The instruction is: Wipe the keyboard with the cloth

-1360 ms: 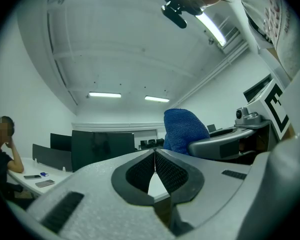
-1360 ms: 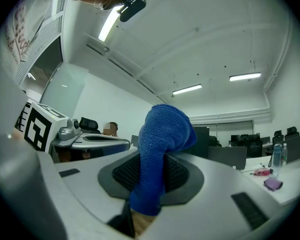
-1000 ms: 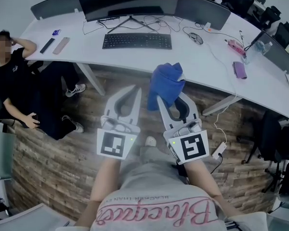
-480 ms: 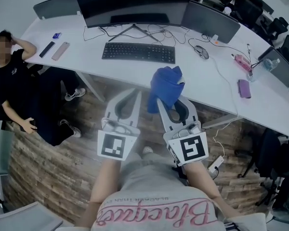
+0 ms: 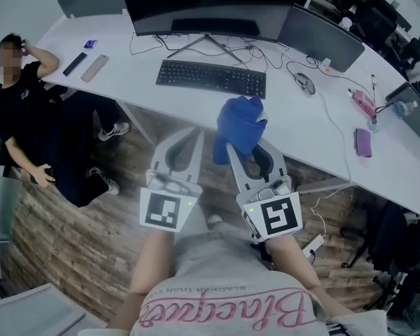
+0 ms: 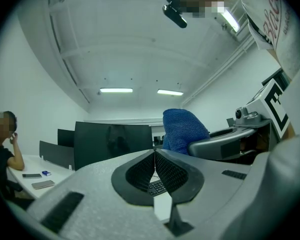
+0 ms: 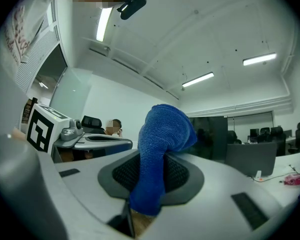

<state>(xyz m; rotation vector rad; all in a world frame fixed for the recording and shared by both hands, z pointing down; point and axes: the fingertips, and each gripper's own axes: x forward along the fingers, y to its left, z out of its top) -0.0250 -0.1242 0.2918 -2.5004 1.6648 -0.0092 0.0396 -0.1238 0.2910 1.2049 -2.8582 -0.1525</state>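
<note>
A black keyboard (image 5: 211, 78) lies on the curved white desk (image 5: 294, 128), in front of a dark monitor (image 5: 210, 2). My right gripper (image 5: 243, 143) is shut on a blue cloth (image 5: 239, 126), which bunches up above the jaws (image 7: 162, 149). It hangs over the floor, short of the desk edge and nearer than the keyboard. Beside it on the left, my left gripper (image 5: 190, 137) is shut with nothing between its jaws. In the left gripper view the blue cloth (image 6: 184, 131) rises just to the right, and a sliver of the keyboard (image 6: 157, 186) shows low between the jaws.
A seated person (image 5: 35, 117) in black is at the desk's left end. A remote (image 5: 75, 64) and a phone (image 5: 94, 68) lie near them. Cables, a mouse (image 5: 306, 82), a second monitor (image 5: 319, 37) and a purple item (image 5: 363, 142) occupy the desk's right. Wood floor (image 5: 70, 229) lies below.
The desk and keyboard have slid lower and closer in the head view. Both grippers hold the same pose, with the cloth still clamped in the right one.
</note>
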